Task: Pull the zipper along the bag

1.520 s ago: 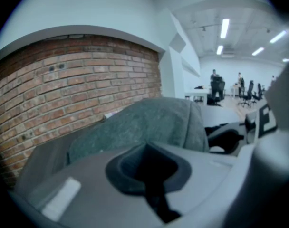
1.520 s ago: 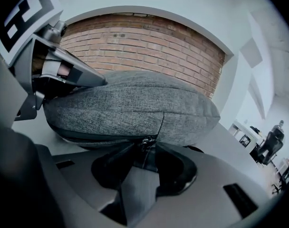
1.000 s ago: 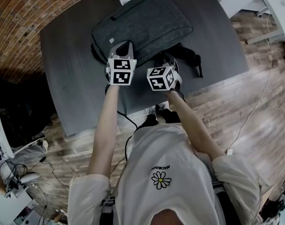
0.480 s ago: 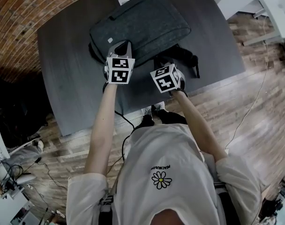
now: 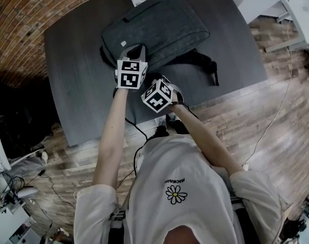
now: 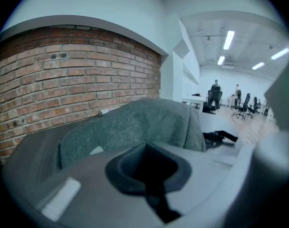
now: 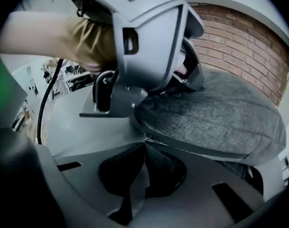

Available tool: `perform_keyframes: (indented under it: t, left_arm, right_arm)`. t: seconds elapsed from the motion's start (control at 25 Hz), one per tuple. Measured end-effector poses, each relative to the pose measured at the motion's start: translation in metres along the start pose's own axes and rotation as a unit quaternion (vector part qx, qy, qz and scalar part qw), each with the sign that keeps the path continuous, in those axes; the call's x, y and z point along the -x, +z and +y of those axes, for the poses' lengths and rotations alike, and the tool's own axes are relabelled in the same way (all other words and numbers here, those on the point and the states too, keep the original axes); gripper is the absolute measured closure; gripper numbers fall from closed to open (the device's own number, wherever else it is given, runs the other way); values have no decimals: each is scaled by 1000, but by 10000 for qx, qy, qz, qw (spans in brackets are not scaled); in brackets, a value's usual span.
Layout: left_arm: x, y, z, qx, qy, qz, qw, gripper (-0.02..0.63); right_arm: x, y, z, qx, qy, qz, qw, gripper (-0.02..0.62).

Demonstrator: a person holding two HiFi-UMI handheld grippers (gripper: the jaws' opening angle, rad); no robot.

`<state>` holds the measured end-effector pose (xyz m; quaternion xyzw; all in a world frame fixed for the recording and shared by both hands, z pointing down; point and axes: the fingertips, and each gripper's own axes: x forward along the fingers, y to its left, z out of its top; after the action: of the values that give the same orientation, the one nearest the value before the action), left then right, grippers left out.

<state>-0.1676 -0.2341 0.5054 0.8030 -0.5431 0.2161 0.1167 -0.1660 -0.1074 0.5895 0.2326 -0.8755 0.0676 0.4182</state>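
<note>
Zipper pull (image 7: 145, 137) sits on the bag's (image 5: 162, 27) near edge, pinched in my right gripper's (image 7: 145, 144) jaws; track runs along that edge toward my left gripper (image 5: 134, 51), jaws pressed together, at the bag's corner.

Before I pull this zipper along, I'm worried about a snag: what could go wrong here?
The right gripper pinches only the small zipper pull, so it may slip out. The left gripper sits close by at the edge of the bag; the two could collide.
</note>
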Motion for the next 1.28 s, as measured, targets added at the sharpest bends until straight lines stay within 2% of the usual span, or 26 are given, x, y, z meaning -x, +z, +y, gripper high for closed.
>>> perform_keyframes:
  t: [0.12, 0.28, 0.44, 0.6, 0.72, 0.92, 1.04, 1.16, 1.28]
  left_arm:
    - [8, 5, 5, 52, -330, -59, 9994, 606]
    - [36, 11, 28, -533, 112, -220, 9983, 606]
    - [45, 10, 40, -720, 148, -144, 9972, 606]
    - [36, 4, 35, -909, 83, -19, 9958, 606]
    - [30, -3, 13, -1029, -135, 70, 9946, 606]
    - [26, -11, -68, -706, -945, 78, 9930, 606]
    - [19, -14, -107, -709, -1097, 41, 9914, 606]
    - [13, -16, -118, -663, -1076, 29, 9920, 606]
    - [11, -16, -118, -592, -1125, -18, 9919, 606]
  right_arm:
    - [3, -1, -1, 236, 49, 8, 9997, 592]
    - [14, -4, -4, 461, 144, 43, 9988, 592]
    - [36, -29, -18, 684, 54, 100, 9976, 592]
    - [65, -68, -48, 567, -279, 276, 9976, 592]
    - [89, -99, -73, 424, -593, 477, 9962, 592]
    - [127, -150, -121, -43, -1250, 770, 9892, 592]
    - [144, -173, -145, -299, -1552, 913, 9832, 592]
    - [152, -178, -147, -368, -1553, 958, 9825, 592]
    - [154, -176, -132, -511, -1335, 904, 9856, 592]
